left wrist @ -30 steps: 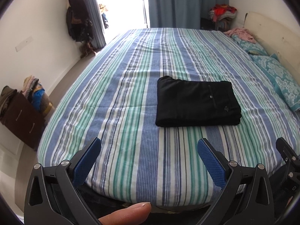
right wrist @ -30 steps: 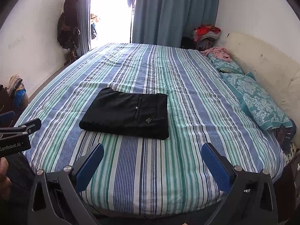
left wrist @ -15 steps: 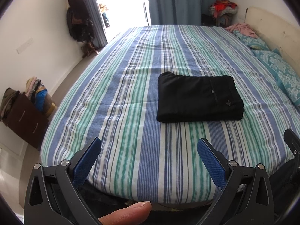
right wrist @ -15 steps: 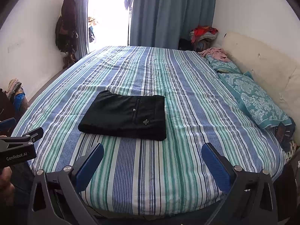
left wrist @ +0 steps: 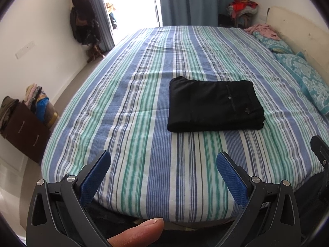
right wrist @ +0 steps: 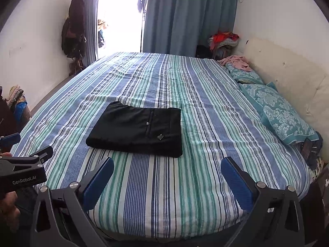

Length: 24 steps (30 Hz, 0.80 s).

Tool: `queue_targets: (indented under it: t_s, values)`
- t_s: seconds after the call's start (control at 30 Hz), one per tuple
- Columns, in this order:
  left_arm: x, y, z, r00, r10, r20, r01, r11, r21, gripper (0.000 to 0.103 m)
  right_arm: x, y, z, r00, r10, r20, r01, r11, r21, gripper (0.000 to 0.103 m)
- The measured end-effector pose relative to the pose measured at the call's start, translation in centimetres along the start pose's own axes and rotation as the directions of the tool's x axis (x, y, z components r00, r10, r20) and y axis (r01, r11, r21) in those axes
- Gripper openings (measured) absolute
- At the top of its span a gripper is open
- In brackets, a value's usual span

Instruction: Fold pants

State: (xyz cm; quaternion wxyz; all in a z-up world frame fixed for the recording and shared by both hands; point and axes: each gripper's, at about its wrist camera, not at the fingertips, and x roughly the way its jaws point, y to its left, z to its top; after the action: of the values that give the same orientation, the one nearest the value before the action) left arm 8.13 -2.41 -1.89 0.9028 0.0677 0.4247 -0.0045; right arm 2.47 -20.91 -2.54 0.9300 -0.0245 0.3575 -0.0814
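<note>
Black pants (left wrist: 213,105) lie folded into a flat rectangle on the striped bed (left wrist: 133,107), and show in the right wrist view (right wrist: 137,129) too. My left gripper (left wrist: 163,164) is open and empty, held above the bed's near edge, well short of the pants. My right gripper (right wrist: 167,169) is open and empty, also back from the pants near the bed's front edge. The left gripper's body (right wrist: 22,170) shows at the left of the right wrist view.
Teal patterned pillows (right wrist: 281,117) and a pink cloth (right wrist: 236,61) lie along the cream headboard (right wrist: 292,76) on the right. A brown box of clothes (left wrist: 22,127) stands on the floor left. Blue curtains (right wrist: 185,14) and a bright doorway are beyond the bed.
Both grippers have drawn back and risen a little from the bed, so the pants look farther away. The pants have not moved. Both grippers stay open.
</note>
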Motion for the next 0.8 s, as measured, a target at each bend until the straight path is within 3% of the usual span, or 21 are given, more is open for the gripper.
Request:
queue_targets:
  t_s: [0.8]
  values:
    - [0.03,0.18,-0.21,1.0,-0.017,-0.016,0.017,1.0,-0.011,0.102,0.0,-0.33,0.03,1.0,-0.002,-0.001,0.002,1.0,0.015,0.103]
